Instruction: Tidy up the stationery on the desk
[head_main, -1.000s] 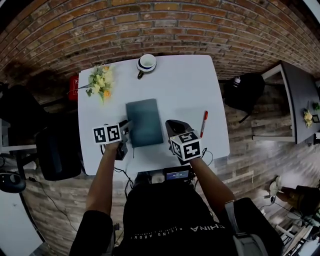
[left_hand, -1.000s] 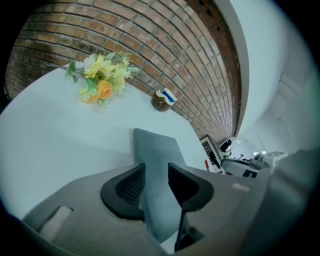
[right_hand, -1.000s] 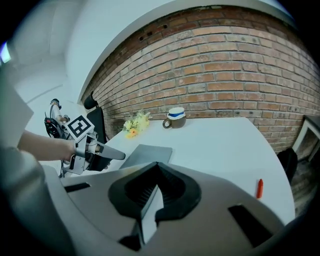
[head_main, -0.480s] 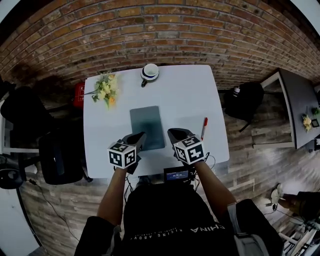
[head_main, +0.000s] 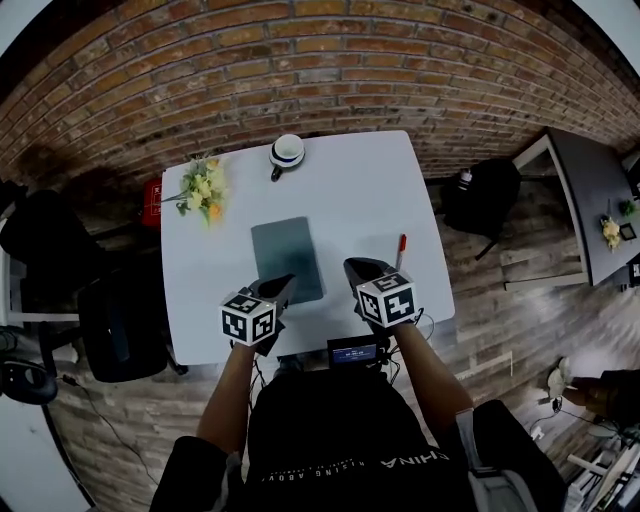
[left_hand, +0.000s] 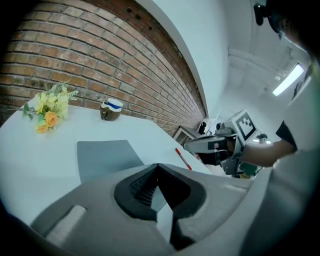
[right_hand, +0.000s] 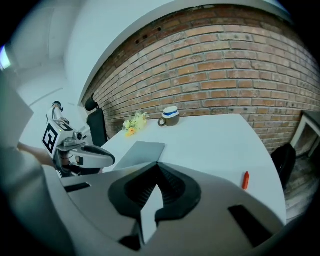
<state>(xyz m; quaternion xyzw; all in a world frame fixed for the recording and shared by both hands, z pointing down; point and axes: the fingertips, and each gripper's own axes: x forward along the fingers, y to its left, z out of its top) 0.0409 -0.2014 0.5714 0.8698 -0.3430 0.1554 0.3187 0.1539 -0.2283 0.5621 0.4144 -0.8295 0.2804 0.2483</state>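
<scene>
A dark teal notebook (head_main: 285, 258) lies flat in the middle of the white desk (head_main: 350, 190), closed. A red pen (head_main: 400, 250) lies to its right, near the desk's right edge. My left gripper (head_main: 281, 287) hovers over the notebook's near left corner. Its jaws have just closed and are shut with nothing between them (left_hand: 158, 165). My right gripper (head_main: 352, 268) is shut and empty (right_hand: 158, 164), hanging between the notebook's near right corner and the pen. The notebook (left_hand: 107, 155) and pen (left_hand: 182, 159) show past the left jaws. The pen (right_hand: 245, 180) lies right of the right jaws.
A cup with a blue band (head_main: 287, 152) stands at the desk's far edge and a bunch of yellow flowers (head_main: 203, 185) at the far left. A brick wall backs the desk. A black chair (head_main: 120, 320) stands left, and a dark bag (head_main: 485, 190) on the floor to the right.
My left gripper left the notebook's left edge, swung to its near corner, rolled so its cube shows another face, and its jaws closed. The right gripper shifted slightly.
</scene>
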